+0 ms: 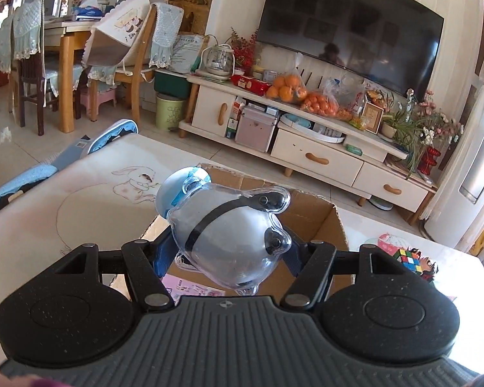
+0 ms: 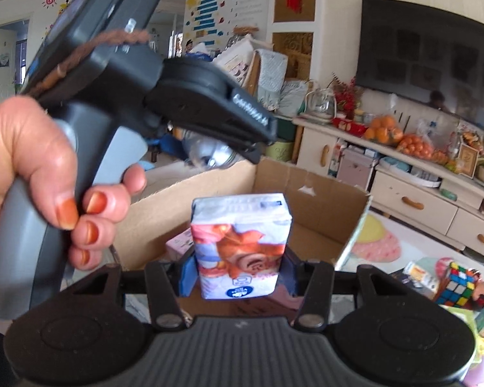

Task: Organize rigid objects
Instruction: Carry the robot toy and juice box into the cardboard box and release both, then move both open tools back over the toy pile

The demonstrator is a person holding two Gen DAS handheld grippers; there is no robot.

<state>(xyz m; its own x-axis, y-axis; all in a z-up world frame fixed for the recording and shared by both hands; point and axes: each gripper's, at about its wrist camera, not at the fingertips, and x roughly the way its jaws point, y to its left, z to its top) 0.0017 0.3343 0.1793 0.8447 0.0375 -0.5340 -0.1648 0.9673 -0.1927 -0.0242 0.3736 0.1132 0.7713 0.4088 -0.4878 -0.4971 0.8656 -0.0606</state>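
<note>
My left gripper [image 1: 229, 253] is shut on a clear plastic panda-shaped bottle [image 1: 229, 225] with a pale blue cap, held above an open cardboard box [image 1: 326, 225]. In the right wrist view, my right gripper [image 2: 238, 274] is shut on a small printed carton [image 2: 240, 245] with an orange figure on it, over the same cardboard box [image 2: 322, 206]. A hand [image 2: 32, 167] holds the left gripper's handle, which fills the upper left of that view; the panda bottle [image 2: 209, 154] shows dimly behind it. A pink packet [image 2: 177, 246] lies inside the box.
A Rubik's cube [image 1: 409, 259] and small toys [image 2: 480, 290] lie on the printed play mat [image 1: 80, 193] right of the box. A TV cabinet [image 1: 322, 158] with bags of oranges [image 1: 287, 88] stands behind. Wooden chairs [image 1: 135, 51] and a table are far left.
</note>
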